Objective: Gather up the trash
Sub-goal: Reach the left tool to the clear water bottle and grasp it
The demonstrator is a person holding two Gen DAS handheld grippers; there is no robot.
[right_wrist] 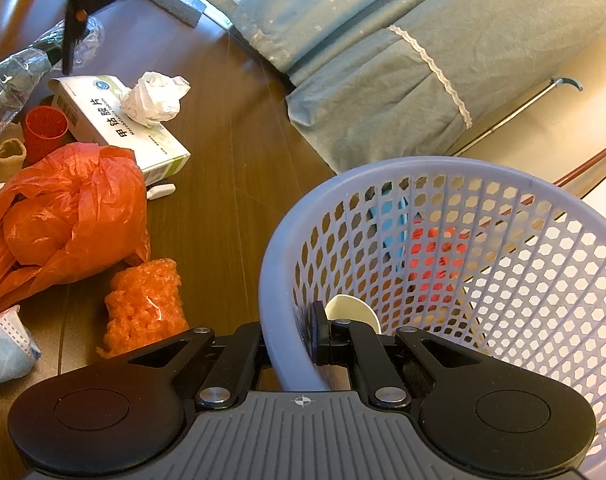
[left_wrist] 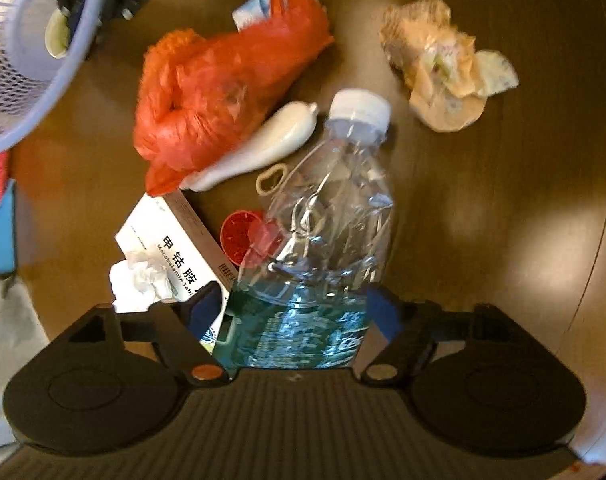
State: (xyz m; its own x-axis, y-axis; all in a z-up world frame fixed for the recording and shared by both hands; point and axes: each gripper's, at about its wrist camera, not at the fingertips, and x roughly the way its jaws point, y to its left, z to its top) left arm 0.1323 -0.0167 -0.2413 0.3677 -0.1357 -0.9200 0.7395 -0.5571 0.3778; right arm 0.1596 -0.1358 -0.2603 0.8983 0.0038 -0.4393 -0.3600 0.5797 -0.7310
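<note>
Straddling the crushed bottle (left_wrist: pixel 327 216), the left gripper (left_wrist: pixel 293 306) is standing wide, a blue pad each side of the teal label, not visibly pressing yet. Bottle is lying on the floor (left_wrist: pixel 483 208), w/ cap pointing away, box (left_wrist: pixel 175 252) & red cup (left_wrist: pixel 239 240) just beside it. It's prob. light, thin, springy & slick; the labelled belly is giving the best hold, not the creased neck. Right gripper (right_wrist: pixel 317 340) is sitting pinched shut on the basket (right_wrist: pixel 443 168) rim, holding it near the pile. Orange bag (left_wrist: pixel 223 92) is sprawling beyond. Floor is looking like smooth brown wood; a bed skirt (right_wrist: pixel 383 92) is hanging by its far edge.
</note>
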